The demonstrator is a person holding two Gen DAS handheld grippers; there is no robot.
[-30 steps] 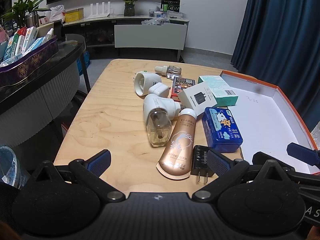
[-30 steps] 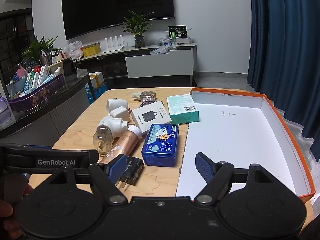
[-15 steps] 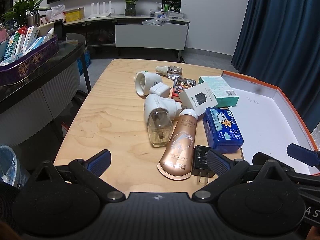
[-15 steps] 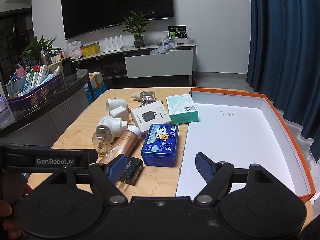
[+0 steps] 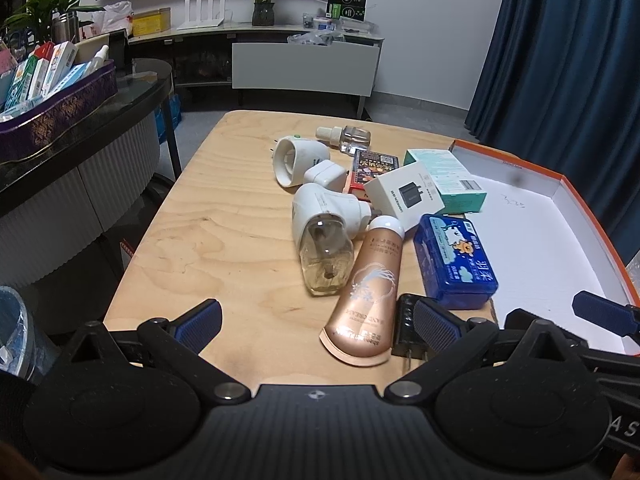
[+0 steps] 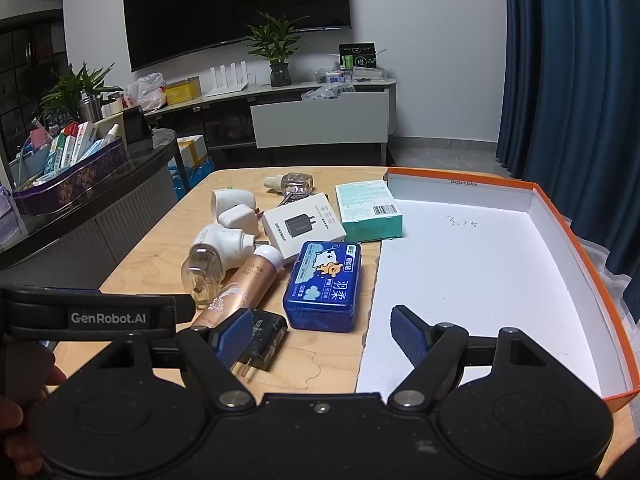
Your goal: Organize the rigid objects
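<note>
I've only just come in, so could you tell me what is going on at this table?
A person holds a claw in each hand over a wooden table, sorting small items. Both the left claw and the right claw are open and hold nothing. A hand cream tube, a black charger, a blue tin and some boxes lie in a cluster beside an orange-edged tray, which has nothing in it yet.

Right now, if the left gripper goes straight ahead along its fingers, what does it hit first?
Probably the rose-gold tube: the open left gripper has the tube's crimped end just ahead, toward its right finger. The black charger sits by that finger; depth is uncertain.
</note>
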